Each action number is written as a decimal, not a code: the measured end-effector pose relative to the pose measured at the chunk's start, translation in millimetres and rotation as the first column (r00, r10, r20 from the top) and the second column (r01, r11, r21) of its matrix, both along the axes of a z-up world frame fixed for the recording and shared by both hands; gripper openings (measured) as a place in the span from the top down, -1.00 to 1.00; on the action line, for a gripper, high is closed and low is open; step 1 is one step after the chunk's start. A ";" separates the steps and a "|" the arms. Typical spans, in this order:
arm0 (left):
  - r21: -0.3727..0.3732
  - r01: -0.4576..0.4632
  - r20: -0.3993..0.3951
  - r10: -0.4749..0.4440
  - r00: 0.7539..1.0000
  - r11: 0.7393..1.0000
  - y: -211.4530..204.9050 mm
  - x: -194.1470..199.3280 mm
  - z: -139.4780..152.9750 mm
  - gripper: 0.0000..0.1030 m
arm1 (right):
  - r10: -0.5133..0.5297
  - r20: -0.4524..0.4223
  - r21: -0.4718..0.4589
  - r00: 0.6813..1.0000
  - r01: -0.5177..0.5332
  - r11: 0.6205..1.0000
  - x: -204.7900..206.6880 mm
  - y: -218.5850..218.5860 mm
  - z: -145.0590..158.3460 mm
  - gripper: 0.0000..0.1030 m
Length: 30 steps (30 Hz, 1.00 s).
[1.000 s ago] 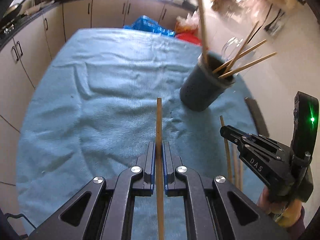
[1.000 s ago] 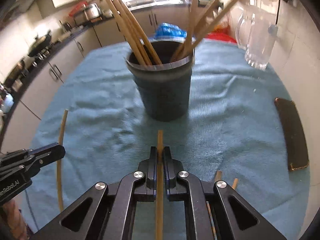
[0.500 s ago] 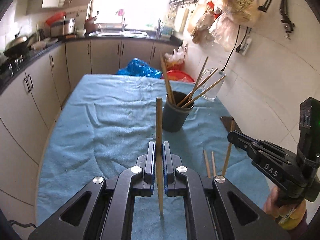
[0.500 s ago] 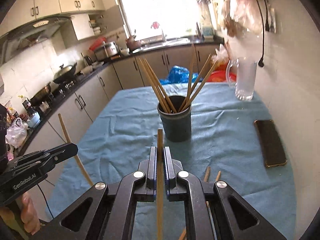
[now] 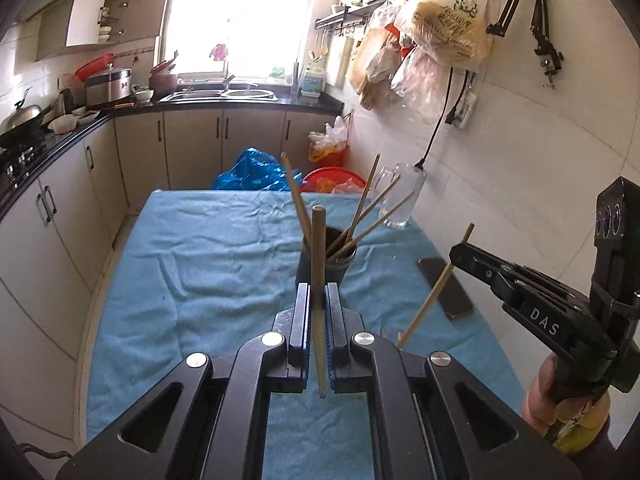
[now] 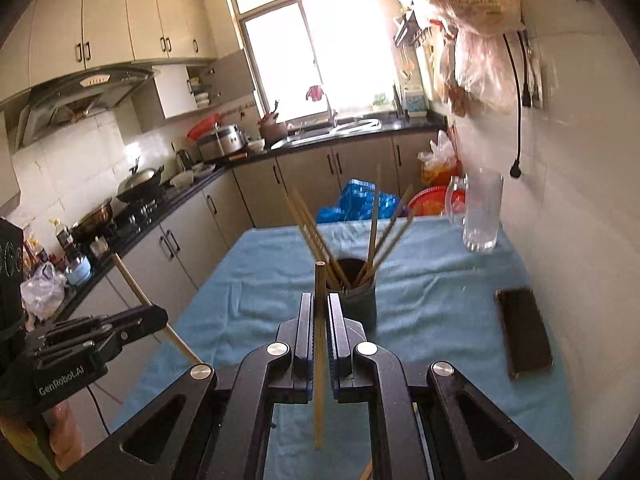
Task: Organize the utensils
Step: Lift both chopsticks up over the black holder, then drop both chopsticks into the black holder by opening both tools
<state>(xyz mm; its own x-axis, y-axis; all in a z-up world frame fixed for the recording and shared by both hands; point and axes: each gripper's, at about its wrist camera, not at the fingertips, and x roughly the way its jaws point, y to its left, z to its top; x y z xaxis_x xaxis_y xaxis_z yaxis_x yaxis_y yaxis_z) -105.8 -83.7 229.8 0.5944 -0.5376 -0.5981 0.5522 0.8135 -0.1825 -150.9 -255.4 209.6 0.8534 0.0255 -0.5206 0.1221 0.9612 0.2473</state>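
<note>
A dark cup holding several wooden chopsticks stands on the blue cloth; it also shows in the right wrist view. My left gripper is shut on one chopstick, held high above the table. My right gripper is shut on another chopstick, also raised. Each gripper shows in the other's view, the right one at right with its chopstick, the left one at left with its chopstick.
A dark phone lies on the cloth near the right wall, and a glass pitcher stands at the far right corner. Kitchen counters run along the left and back. Bags hang on the right wall.
Both grippers have risen well above the table and tilted up, each carrying its chopstick. The cup now looks smaller and farther away.
</note>
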 end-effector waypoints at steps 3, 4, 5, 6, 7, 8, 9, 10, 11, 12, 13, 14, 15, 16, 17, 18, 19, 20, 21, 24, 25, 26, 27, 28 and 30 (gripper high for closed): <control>-0.009 0.011 0.018 -0.011 1.000 1.000 -9.8 14.7 18.9 0.88 | -0.005 0.040 -0.001 0.999 0.005 1.000 11.8 -8.0 20.7 0.88; -0.011 0.012 0.027 -0.011 1.000 1.000 -13.0 18.8 24.7 0.89 | -0.009 0.060 -0.001 0.998 0.009 1.000 17.5 -11.4 30.6 0.88; -0.014 0.013 0.038 -0.012 0.999 1.000 -16.0 23.4 32.3 0.88 | -0.012 0.077 -0.002 0.997 0.012 1.000 22.0 -14.3 38.7 0.88; -0.020 0.012 0.055 -0.011 0.998 1.000 -20.2 29.4 42.5 0.88 | -0.015 0.089 -0.005 0.996 0.016 1.000 25.1 -15.6 44.9 0.88; -0.025 0.012 0.068 -0.010 0.998 1.000 -22.9 33.6 50.0 0.89 | -0.020 0.106 -0.009 0.994 0.021 1.000 29.7 -17.7 53.2 0.88; -0.031 0.010 0.084 -0.008 0.996 0.999 -27.0 38.6 58.3 0.88 | -0.026 0.123 -0.014 0.992 0.027 1.000 35.0 -19.7 61.4 0.88; -0.037 0.008 0.098 -0.004 0.995 0.999 -30.5 43.3 65.3 0.88 | -0.034 0.143 -0.018 0.989 0.037 0.999 42.2 -22.5 70.7 0.88; -0.044 0.005 0.112 0.000 0.994 0.999 -34.6 48.9 72.6 0.88 | -0.039 0.155 -0.020 0.987 0.042 0.999 46.0 -23.9 75.5 0.88; -0.050 0.001 0.127 0.006 0.992 0.999 -39.8 55.5 79.6 0.88 | -0.048 0.172 -0.024 0.984 0.053 0.998 54.2 -26.8 82.6 0.88; -0.054 -0.005 0.138 0.013 0.990 0.999 -45.5 62.6 85.0 0.88 | -0.054 0.179 -0.027 0.982 0.060 0.998 59.0 -29.0 86.9 0.88; -0.055 -0.009 0.144 0.017 0.989 0.998 -49.9 69.3 88.5 0.88 | -0.065 0.188 -0.029 0.980 0.072 0.997 65.9 -31.5 90.3 0.88; -0.055 -0.011 0.146 0.019 0.989 0.998 -55.7 76.2 91.0 0.88 | -0.081 0.197 -0.036 0.977 0.090 0.995 74.8 -34.3 92.4 0.88; -0.053 -0.011 0.146 0.018 0.989 0.999 -60.8 82.1 91.7 0.88 | -0.088 0.200 -0.039 0.976 0.098 0.994 79.6 -35.0 94.1 0.88; -0.047 -0.011 0.146 0.018 0.989 0.999 -67.7 88.9 90.7 0.88 | -0.098 0.202 -0.043 0.975 0.109 0.993 87.0 -36.9 93.0 0.88; -0.031 -0.014 0.143 0.018 0.990 0.999 -75.3 95.8 87.6 0.88 | -0.107 0.199 -0.045 0.974 0.118 0.992 94.3 -38.8 90.4 0.88; -0.012 -0.016 0.138 0.018 0.990 1.000 -83.5 102.7 82.3 0.88 | -0.113 0.194 -0.048 0.975 0.124 0.991 100.0 -39.7 87.4 0.88; 0.004 -0.018 0.131 0.017 0.991 1.000 -89.6 107.8 76.6 0.88 | -0.120 0.179 -0.049 0.977 0.130 0.990 108.6 -41.6 81.0 0.88; 0.027 -0.020 0.120 0.016 0.993 0.999 -97.1 114.4 67.2 0.88 | -0.123 0.163 -0.042 0.979 0.131 0.991 114.4 -44.3 73.7 0.88; 0.041 -0.020 0.110 0.016 0.994 0.999 -101.5 118.5 60.6 0.88 | -0.125 0.151 -0.034 0.981 0.131 0.991 117.1 -46.7 67.1 0.88; 0.074 -0.019 0.062 0.014 0.998 0.997 -115.8 133.6 34.2 0.88 | -0.128 0.093 0.004 0.987 0.128 0.992 131.5 -54.9 42.3 0.88; 0.081 -0.017 0.046 0.014 0.999 0.997 -119.1 138.2 25.2 0.88 | -0.128 0.075 0.012 0.989 0.128 0.992 134.8 -57.1 34.3 0.87; 0.090 -0.018 0.035 0.015 0.999 0.996 -122.1 142.3 17.0 0.88 | -0.128 0.058 0.018 0.990 0.127 0.992 137.8 -59.2 26.9 0.87; 0.098 -0.019 0.030 0.016 0.999 0.995 -124.6 144.3 11.7 0.88 | -0.125 0.042 0.023 0.991 0.124 0.992 141.0 -60.9 20.4 0.87; 0.106 -0.019 0.026 0.016 1.000 0.994 -126.4 146.3 6.1 0.88 | -0.121 0.027 0.026 0.992 0.121 0.992 144.4 -63.1 14.5 0.87; 0.120 -0.019 0.036 0.015 0.999 0.993 -128.5 146.9 -0.4 0.88 | -0.114 0.004 0.029 0.993 0.114 0.993 149.2 -66.3 5.6 0.87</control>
